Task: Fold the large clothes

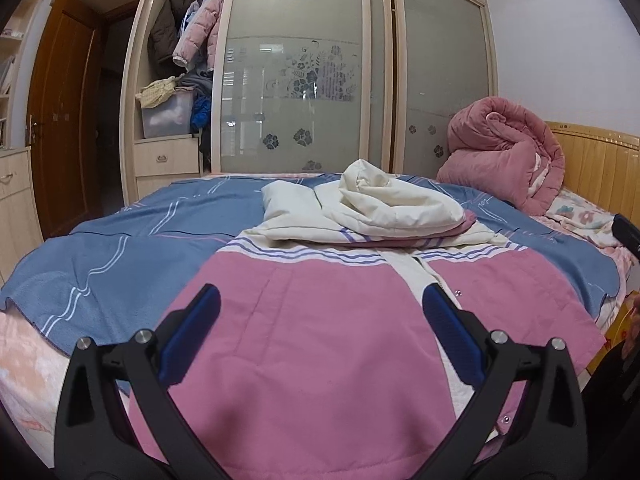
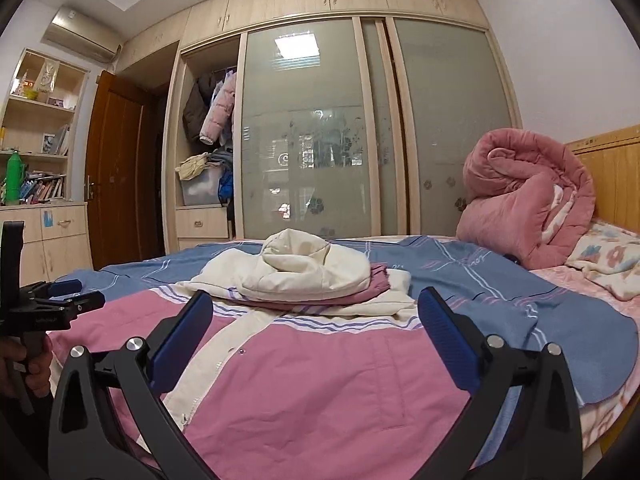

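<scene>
Both your claws, left claw (image 1: 320, 312) and right claw (image 2: 316, 316), gape wide, empty, over the pink padded jacket (image 1: 312, 344) spread directly beneath them on the bed (image 1: 100, 264). It looks soft, bulky, floppy: pinch the hem corners nearest you.

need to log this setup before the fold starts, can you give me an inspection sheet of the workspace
surface: bed covered by a blue blanket.
job's things: pink and cream jacket lying flat, front up, its cream hood bunched at the far end.
clutter: rolled pink quilt by the headboard.
grippers: left gripper open above the jacket, holding nothing; right gripper open, holding nothing.
cables: nothing seen.
surroundings: wardrobe with one section open, coats hanging inside; brown door; bookshelf; air conditioner.
</scene>
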{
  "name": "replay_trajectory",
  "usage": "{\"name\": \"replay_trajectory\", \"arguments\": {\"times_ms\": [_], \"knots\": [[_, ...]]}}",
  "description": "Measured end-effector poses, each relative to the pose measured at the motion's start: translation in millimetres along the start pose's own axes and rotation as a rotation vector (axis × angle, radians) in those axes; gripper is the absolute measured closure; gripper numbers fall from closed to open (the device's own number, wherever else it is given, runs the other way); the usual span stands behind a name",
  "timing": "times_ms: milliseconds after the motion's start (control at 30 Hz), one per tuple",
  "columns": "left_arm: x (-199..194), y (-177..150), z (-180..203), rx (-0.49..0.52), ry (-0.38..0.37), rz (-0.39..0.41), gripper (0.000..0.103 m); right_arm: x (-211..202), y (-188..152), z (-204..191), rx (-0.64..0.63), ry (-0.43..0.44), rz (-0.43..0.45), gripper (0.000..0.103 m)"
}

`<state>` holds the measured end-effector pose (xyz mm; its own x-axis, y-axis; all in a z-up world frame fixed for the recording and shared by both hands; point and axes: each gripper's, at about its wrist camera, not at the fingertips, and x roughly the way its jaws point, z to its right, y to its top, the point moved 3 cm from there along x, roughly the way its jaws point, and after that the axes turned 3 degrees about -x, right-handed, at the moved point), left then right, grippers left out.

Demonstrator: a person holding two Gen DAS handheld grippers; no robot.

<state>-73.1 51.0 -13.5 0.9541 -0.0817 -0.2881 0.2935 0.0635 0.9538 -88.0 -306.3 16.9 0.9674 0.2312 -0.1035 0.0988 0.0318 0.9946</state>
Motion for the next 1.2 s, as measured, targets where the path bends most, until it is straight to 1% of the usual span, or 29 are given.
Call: {"name": "replay_trajectory", "arguments": {"times_ms": [167, 300, 600, 867, 1200], "knots": [[-1, -1, -2, -0.004, 0.014, -0.014, 0.002, -10, 1, 8, 0.010, -0.029, 0.008, 0.001], [-1, 0, 0, -0.020, 0.000, -0.027, 0.002, -10, 1, 13, 0.030, -0.039, 0.004, 0.001], [-3, -2, 5, 0.005, 0.000, -0.031, 0.002, -8, 0, 6, 0.012, -0.028, -0.001, 0.001], [-3, -3, 0, -0.023, 0.001, -0.042, 0.002, -2, -2, 1, -0.005, -0.017, -0.020, 0.001], [-4, -4, 3, -0.003, -0.009, -0.046, 0.002, -2, -5, -8, -0.046, -0.017, -0.027, 0.001]]}}
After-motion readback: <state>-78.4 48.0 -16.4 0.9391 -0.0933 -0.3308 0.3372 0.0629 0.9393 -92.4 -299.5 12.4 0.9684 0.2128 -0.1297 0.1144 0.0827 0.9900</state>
